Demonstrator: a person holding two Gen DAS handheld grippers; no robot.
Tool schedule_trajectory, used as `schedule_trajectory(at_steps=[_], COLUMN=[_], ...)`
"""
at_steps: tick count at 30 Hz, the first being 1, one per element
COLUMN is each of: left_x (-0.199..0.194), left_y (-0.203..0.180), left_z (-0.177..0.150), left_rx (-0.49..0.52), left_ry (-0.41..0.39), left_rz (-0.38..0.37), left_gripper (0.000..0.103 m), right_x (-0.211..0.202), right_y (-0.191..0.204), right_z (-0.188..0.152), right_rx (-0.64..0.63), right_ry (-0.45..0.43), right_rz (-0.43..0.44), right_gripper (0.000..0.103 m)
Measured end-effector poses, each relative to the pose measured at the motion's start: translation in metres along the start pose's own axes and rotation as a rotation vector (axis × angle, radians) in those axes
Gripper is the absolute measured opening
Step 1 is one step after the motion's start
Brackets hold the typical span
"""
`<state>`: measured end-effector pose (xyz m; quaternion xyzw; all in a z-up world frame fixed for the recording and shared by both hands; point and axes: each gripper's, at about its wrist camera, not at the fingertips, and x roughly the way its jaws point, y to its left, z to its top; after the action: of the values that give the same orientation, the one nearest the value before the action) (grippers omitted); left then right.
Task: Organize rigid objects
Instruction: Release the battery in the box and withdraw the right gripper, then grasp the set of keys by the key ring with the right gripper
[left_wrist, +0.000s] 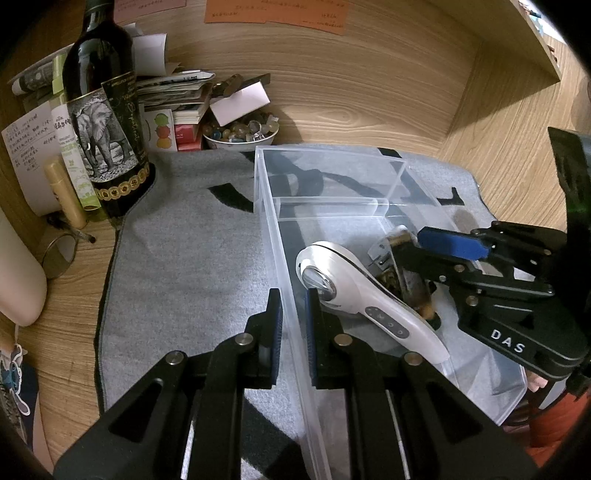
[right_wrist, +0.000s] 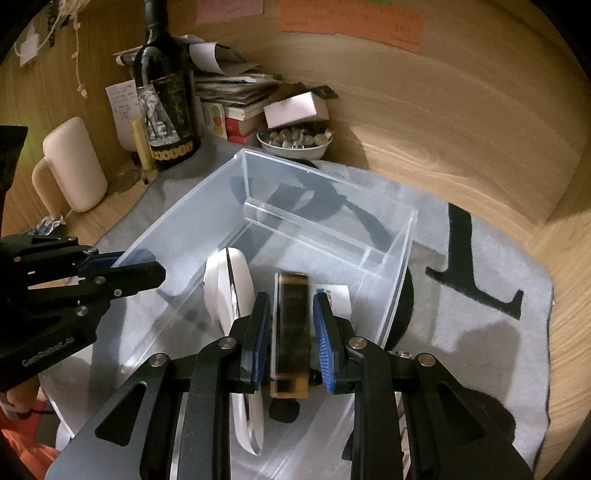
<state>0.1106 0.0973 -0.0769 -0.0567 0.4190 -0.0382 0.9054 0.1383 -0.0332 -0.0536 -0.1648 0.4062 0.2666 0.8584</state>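
Clear rigid plastic organizer box (left_wrist: 273, 236) sits on grey felt mat (left_wrist: 192, 266); my left gripper (left_wrist: 294, 325) pinches its smooth left wall. Inside lies a glossy white handheld device (left_wrist: 347, 291). Right of it, my right gripper (right_wrist: 290, 332) clamps a flat amber-and-black rectangular bottle (right_wrist: 291, 325).

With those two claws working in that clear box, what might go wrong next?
Two risks, as guesses.
1. The right claw holds a dark amber block close beside the white handheld device; lowering it could knock or scrape the device.
2. The left claw pinches the thin wall of the clear box. A tug might slide the box on the grey mat toward the wine bottle.
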Motion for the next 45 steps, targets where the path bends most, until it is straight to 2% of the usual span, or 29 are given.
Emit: schedule_trajectory(at_steps=[9,13,19,23,27,31,45], left_x=[0.0,0.0,0.0,0.0,0.0,-0.001,-0.001], left_y=[0.0,0.0,-0.002,-0.002,-0.003,-0.003,-0.003], left_z=[0.0,0.0,0.0,0.0,0.0,0.0,0.0], left_rx=[0.0,0.0,0.0,0.001,-0.001,0.0,0.0], left_ry=[0.0,0.0,0.0,-0.001,-0.003,-0.003,-0.003], left_rz=[-0.001,-0.001,-0.003,-0.004,-0.005,-0.005,-0.006], left_gripper=[0.01,0.01,0.01,0.01,0.01,0.01,0.01], right_x=[-0.018,-0.033,-0.058,-0.069,-0.068,-0.056,-0.016], right_y=[-0.006,-0.015,-0.04,-0.064,-0.087,-0.1,-0.098], right_z=[0.001,0.001,-0.002,-0.01,-0.025,-0.042,-0.092], right_rx=[0.017,0.045,0.104,0.161,0.222,0.256,0.322], right_ry=[-0.055,-0.099,-0.151,-0.156,-0.116,-0.046,0.132], right_rz=[-0.022,-0.051,-0.12,-0.188,-0.244,-0.263,-0.172], right_gripper=[0.041,0.052,0.053,0.053,0.053,0.053,0.053])
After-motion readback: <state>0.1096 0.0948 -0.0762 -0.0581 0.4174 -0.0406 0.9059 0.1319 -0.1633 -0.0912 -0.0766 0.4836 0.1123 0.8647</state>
